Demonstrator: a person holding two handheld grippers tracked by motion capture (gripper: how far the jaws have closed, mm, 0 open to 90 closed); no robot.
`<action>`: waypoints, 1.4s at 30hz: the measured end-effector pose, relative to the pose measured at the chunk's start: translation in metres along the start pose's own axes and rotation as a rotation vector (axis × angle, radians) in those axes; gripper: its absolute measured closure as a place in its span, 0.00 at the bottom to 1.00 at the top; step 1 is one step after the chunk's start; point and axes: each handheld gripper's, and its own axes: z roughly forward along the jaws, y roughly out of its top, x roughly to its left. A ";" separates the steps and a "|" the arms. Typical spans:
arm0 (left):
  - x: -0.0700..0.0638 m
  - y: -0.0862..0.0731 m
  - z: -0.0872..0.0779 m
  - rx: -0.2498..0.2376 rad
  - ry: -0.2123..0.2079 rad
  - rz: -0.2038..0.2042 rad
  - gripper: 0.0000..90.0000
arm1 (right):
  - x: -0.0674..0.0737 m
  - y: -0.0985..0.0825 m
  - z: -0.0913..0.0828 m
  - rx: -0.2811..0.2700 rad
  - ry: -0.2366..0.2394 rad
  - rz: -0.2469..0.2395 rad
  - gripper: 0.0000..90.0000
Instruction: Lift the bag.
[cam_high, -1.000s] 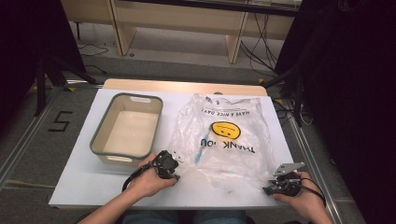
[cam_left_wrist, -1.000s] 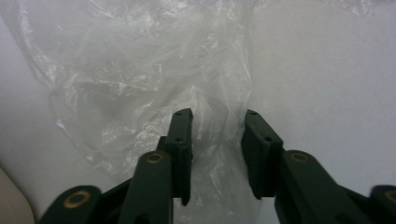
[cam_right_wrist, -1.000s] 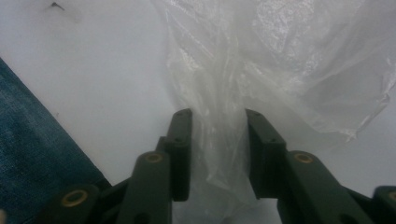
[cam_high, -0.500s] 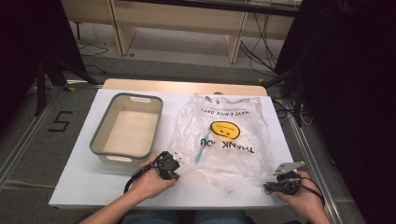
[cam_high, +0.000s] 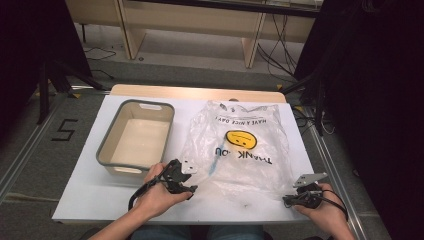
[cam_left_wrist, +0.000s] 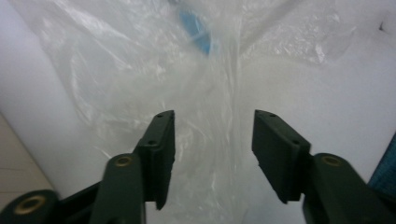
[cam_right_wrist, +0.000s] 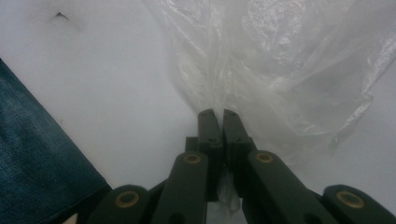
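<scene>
A clear plastic bag (cam_high: 240, 150) printed with a yellow smiley and "THANK YOU" lies flat on the white table (cam_high: 90, 200). Inside it sits a slim blue item (cam_high: 216, 159), seen blurred through the film (cam_left_wrist: 196, 32). My left gripper (cam_high: 191, 181) is at the bag's near left edge. Its jaws have just been opening and now stand open (cam_left_wrist: 212, 116), with bag film (cam_left_wrist: 140, 70) lying between them but not pressed. At the bag's near right corner my right gripper (cam_high: 287, 200) is shut (cam_right_wrist: 217, 112) on a gathered fold of the bag (cam_right_wrist: 280, 60).
A grey-rimmed beige tub (cam_high: 107, 150) stands left of the bag, close behind my left hand. The table's front edge runs just below both hands. A blue-clad knee (cam_right_wrist: 37, 158) shows at the left of the right gripper view.
The left gripper's jaws have spread apart at the bag's edge. Both hands have kept their places, and the right gripper stays closed on the corner.
</scene>
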 end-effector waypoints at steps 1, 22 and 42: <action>0.000 0.000 0.000 0.000 0.011 -0.001 0.49 | -0.001 0.000 0.000 -0.001 -0.003 -0.003 0.99; 0.010 -0.016 0.026 0.210 -0.040 -0.128 0.39 | -0.006 -0.004 -0.003 0.007 -0.040 0.010 0.99; 0.012 -0.014 0.024 0.206 -0.079 -0.046 0.98 | -0.005 -0.002 -0.003 -0.004 -0.034 0.011 1.00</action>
